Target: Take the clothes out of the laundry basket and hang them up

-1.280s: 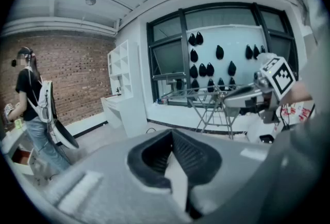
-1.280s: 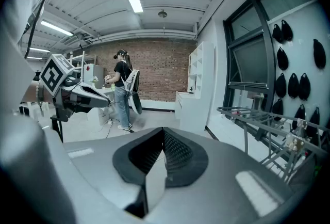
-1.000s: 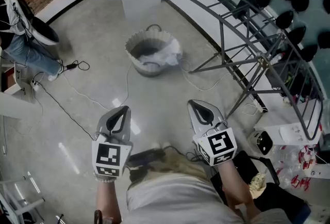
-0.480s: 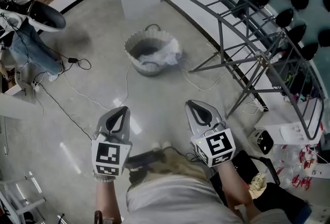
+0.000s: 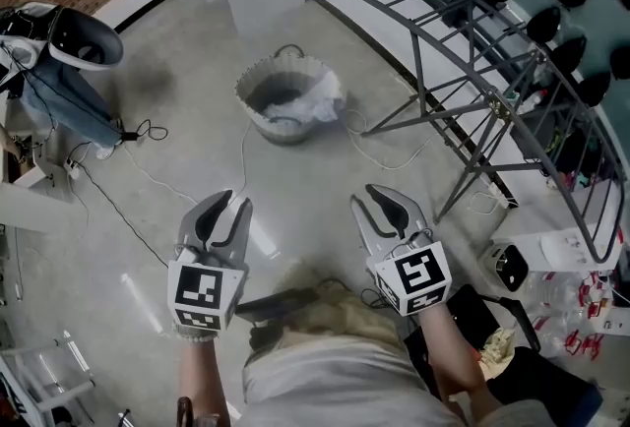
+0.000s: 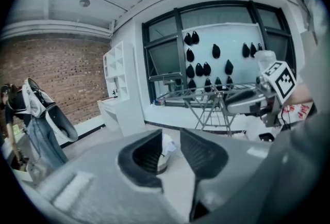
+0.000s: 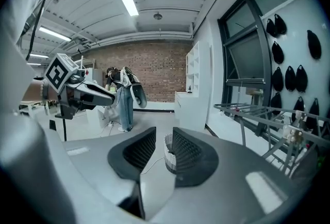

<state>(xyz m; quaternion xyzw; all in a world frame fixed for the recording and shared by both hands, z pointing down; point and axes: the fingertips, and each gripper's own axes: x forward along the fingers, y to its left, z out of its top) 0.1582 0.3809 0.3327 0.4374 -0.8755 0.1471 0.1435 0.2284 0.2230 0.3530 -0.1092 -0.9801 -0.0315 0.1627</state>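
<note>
Pale grey, rounded moulded shells on left gripper (image 5: 234,203) and right gripper (image 5: 371,198); dark ribbed pads (image 6: 147,152) inside. White cube (image 5: 202,289) with black square markers behind each. Person wears light grey top (image 5: 335,381); tan fabric (image 5: 310,309) below, probably trousers.

left tool (image 6: 171,141): jaws just opened, apart, nothing between them | beyond the gap: laundry basket (image 6: 163,158) on floor (image 6: 98,140) | right side: right tool (image 6: 232,103), drying rack (image 6: 206,98) | left side: person (image 6: 36,120), brick wall (image 6: 56,73)
</note>
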